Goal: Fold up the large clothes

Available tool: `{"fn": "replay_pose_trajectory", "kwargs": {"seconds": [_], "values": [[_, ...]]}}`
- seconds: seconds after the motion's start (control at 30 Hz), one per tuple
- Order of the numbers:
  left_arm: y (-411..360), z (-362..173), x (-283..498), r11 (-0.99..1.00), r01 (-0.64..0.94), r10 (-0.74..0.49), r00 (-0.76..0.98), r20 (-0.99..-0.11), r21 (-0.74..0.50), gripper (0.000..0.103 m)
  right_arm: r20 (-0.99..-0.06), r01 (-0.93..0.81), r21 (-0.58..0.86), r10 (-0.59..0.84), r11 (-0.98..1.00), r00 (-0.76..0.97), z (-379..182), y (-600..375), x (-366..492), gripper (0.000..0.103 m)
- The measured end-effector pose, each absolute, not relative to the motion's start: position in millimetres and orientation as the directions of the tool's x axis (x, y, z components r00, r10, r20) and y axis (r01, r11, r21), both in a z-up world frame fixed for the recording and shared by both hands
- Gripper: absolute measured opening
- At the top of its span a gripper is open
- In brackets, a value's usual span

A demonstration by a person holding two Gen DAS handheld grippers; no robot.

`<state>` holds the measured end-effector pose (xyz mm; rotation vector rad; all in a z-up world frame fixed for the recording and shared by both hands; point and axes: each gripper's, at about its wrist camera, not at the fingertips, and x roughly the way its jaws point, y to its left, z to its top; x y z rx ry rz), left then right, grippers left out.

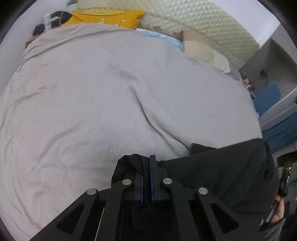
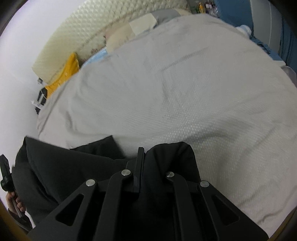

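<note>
Black garment (image 1: 222, 172) pinched by both claws, left (image 1: 146, 161), right (image 2: 143, 153); grey bedspread (image 1: 92, 92), quilted headboard (image 1: 204, 22)

The wide grey bedspread (image 1: 104, 96) lies open and unobstructed ahead, hemmed only at its far edge by a yellow cushion (image 1: 109, 17), pale pillows (image 1: 202, 50) and the quilted headboard (image 1: 213, 24).

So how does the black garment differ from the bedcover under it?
The garment is black and smooth; the bedcover is pale grey with a woven texture. The garment is pinched by the left tongs and right tongs; the bedcover lies spread, ungripped. The garment covers only the near edge. Both are creased cloth.
</note>
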<state>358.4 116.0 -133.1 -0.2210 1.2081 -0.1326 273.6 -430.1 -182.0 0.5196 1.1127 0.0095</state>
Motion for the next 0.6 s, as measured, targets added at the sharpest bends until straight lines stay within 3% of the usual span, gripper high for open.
{"fn": "replay_pose_trajectory", "kwargs": {"seconds": [0.27,0.4,0.6], "values": [[97,-182,383,0.98,0.003,-0.19,0.285,-0.94,-0.198,0.006,-0.846,0.275,0.487,0.369,0.829,0.385,-241,-444,290,0.004],[87,-186,378,0.991,0.039,-0.136,0.291,-0.947,-0.13,0.006,-0.859,0.276,0.462,0.347,0.843,0.376,-241,-438,289,0.004],[84,-167,363,0.99,0.07,-0.138,0.31,-0.941,-0.122,0.006,-0.873,0.293,0.429,0.309,0.855,0.377,-223,-430,274,0.005]]}}
